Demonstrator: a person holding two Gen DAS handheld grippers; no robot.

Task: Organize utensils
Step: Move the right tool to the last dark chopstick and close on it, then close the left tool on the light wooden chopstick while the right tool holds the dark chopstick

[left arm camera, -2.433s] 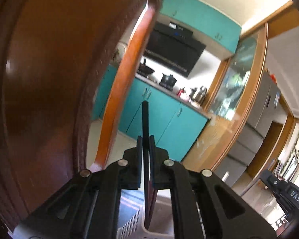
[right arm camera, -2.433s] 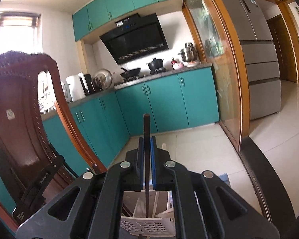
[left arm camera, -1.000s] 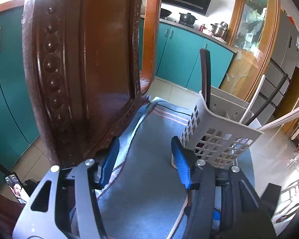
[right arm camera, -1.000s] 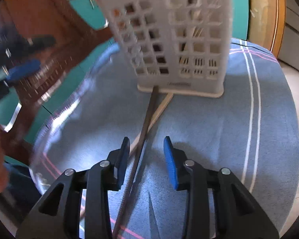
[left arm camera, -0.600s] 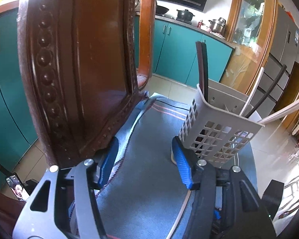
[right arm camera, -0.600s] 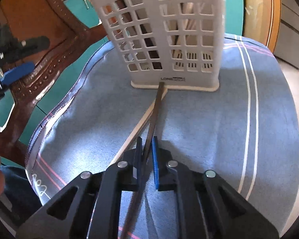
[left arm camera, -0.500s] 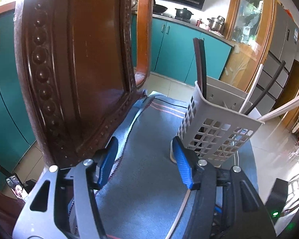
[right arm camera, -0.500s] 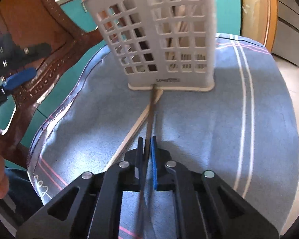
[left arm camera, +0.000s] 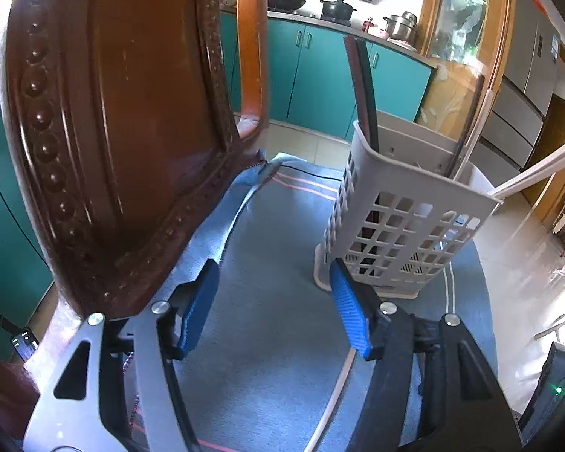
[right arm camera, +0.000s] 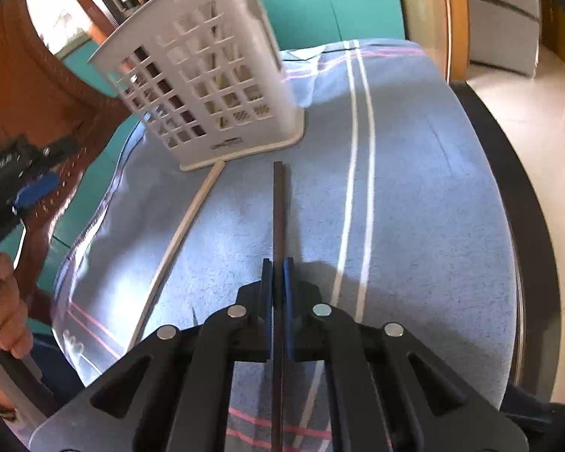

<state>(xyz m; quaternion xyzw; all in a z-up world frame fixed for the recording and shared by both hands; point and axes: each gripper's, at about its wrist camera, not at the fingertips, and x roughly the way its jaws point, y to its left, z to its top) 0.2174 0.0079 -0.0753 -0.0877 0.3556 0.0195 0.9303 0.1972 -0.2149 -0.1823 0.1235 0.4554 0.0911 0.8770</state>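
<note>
A white slotted utensil basket (left arm camera: 403,226) stands on a blue cloth (left arm camera: 267,339) and holds several dark and pale chopsticks. It also shows in the right wrist view (right arm camera: 207,90). My right gripper (right arm camera: 277,263) is shut on a dark chopstick (right arm camera: 278,211) and holds it just above the cloth, its tip short of the basket. A pale chopstick (right arm camera: 184,233) lies on the cloth, its far end against the basket's base. My left gripper (left arm camera: 275,301) is open and empty, low over the cloth, left of the basket.
A carved dark wooden chair back (left arm camera: 105,113) stands close on the left. The round table's dark rim (right arm camera: 523,226) curves along the right. Teal kitchen cabinets (left arm camera: 320,71) and a tiled floor lie beyond.
My right gripper closed on the dark chopstick and has lifted it off the pale one, swinging right. The left gripper, open after dropping its chopstick in the basket, has barely moved.
</note>
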